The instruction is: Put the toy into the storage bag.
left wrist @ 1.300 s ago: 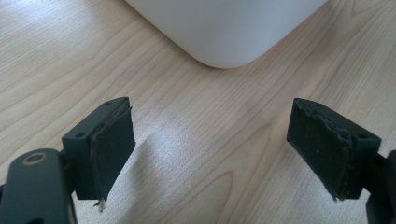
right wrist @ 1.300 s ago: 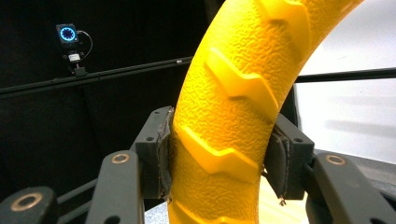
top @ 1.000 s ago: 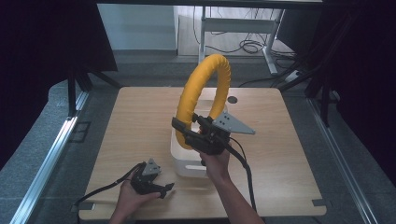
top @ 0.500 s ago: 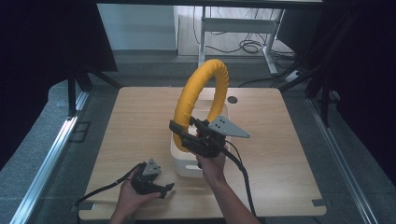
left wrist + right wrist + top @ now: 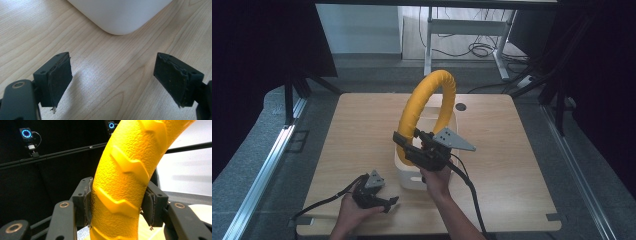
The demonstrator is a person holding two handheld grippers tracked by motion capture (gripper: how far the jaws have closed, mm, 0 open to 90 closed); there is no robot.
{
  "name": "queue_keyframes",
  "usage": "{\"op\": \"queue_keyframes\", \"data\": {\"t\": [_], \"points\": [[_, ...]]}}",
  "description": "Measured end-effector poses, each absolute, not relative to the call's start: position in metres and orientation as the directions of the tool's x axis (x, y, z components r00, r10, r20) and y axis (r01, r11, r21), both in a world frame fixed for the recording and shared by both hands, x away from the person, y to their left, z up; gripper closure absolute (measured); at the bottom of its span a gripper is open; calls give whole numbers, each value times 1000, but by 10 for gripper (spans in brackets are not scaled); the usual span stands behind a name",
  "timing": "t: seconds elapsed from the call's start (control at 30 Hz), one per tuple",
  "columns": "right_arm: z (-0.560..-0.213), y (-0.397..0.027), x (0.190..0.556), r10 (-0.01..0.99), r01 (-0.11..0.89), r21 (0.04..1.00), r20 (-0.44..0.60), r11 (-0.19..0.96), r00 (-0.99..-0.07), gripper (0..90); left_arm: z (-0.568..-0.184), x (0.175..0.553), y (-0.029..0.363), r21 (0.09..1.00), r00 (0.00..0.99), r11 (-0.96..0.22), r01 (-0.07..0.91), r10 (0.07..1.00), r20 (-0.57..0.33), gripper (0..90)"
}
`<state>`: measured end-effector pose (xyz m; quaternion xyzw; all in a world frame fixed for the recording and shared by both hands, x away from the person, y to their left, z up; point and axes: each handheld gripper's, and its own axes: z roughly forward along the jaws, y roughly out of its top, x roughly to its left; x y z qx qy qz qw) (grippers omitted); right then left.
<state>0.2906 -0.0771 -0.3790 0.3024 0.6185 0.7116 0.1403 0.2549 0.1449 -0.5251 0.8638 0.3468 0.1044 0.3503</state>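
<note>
Yellow ridged rubber ring [image 5: 427,107] stands upright over the white plastic bin [image 5: 412,172]
Right hand-held gripper [image 5: 404,144] clamps its lower arc; left hand-held gripper [image 5: 388,202], released, rests beside the bin on the counter [image 5: 512,165]

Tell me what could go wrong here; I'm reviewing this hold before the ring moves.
The right gripper pinches only the ring's lower arc, so the tall upright ring could twist or tip in the pads. It stands over the white bin, whose rim it might catch. The left gripper rests open on the table, steadying nothing.

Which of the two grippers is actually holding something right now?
The right gripper, lifted over the white bin, is clamped on the yellow ring. The left gripper is open above bare table.
</note>
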Motion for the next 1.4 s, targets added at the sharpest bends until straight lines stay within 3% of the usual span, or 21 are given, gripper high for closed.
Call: {"op": "queue_keyframes", "data": {"t": [1.4], "points": [[-411,-81,285,578,237,957,288,-164,-763,478,-528,255,143,672,737,-516,531,672,-66,151]]}}
